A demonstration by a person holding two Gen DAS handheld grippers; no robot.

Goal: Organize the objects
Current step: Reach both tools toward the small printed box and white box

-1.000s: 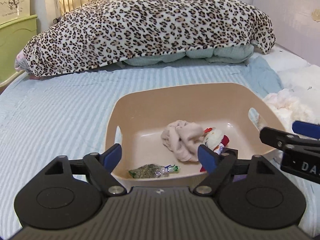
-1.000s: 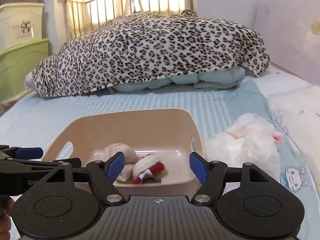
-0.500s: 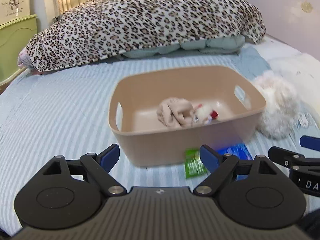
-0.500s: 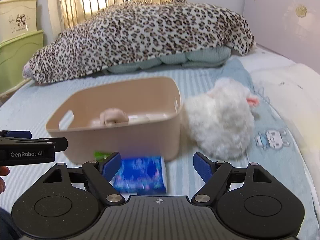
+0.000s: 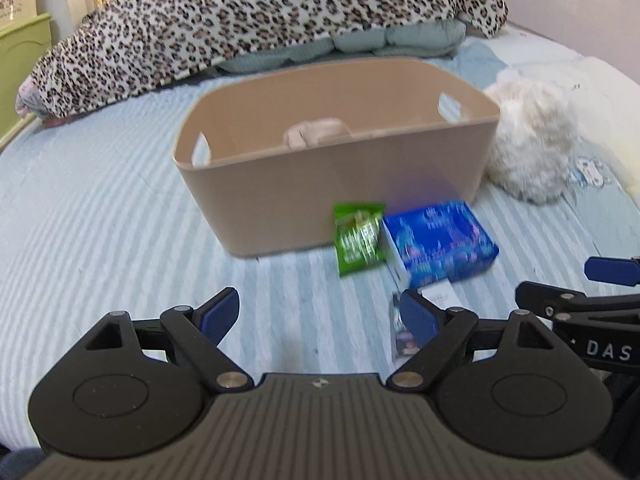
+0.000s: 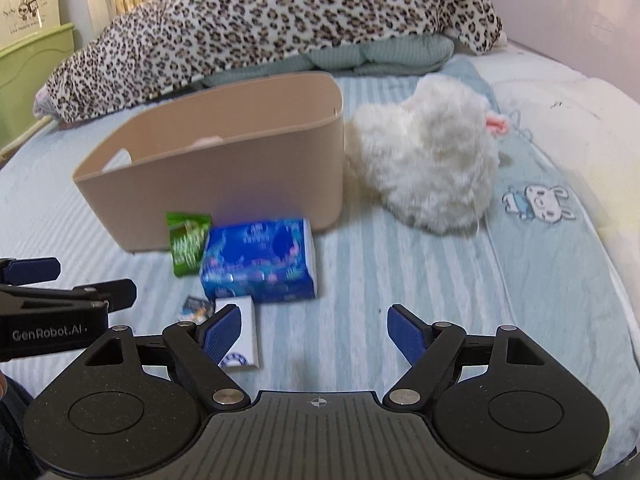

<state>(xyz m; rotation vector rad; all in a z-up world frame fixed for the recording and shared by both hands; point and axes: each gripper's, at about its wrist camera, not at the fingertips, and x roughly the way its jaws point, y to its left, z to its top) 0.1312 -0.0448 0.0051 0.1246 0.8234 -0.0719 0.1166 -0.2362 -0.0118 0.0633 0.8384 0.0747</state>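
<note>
Left gripper (image 5: 318,312) & right gripper (image 6: 314,330): both wide apart, nothing held. Bin (image 6: 224,176) mid-bed (image 5: 100,220); green packet (image 6: 186,244), blue pack (image 6: 260,260), white box (image 6: 242,328) at its near wall. Plush (image 6: 424,164) touching bin's right side.

The bin (image 5: 336,184) sits mid-bed, its open top unobstructed from above. Against its near wall lie a green packet (image 5: 357,238) and, touching it, a blue pack (image 5: 440,242); nearer still sit a white box (image 6: 239,330) and a small card (image 6: 196,307), crowding the approach from the bed's near edge. The plush (image 6: 424,168) presses the bin's right wall, blocking that side. Left of the bin the striped sheet (image 5: 100,208) lies bare. The leopard blanket (image 5: 256,16) closes off the far edge.
</note>
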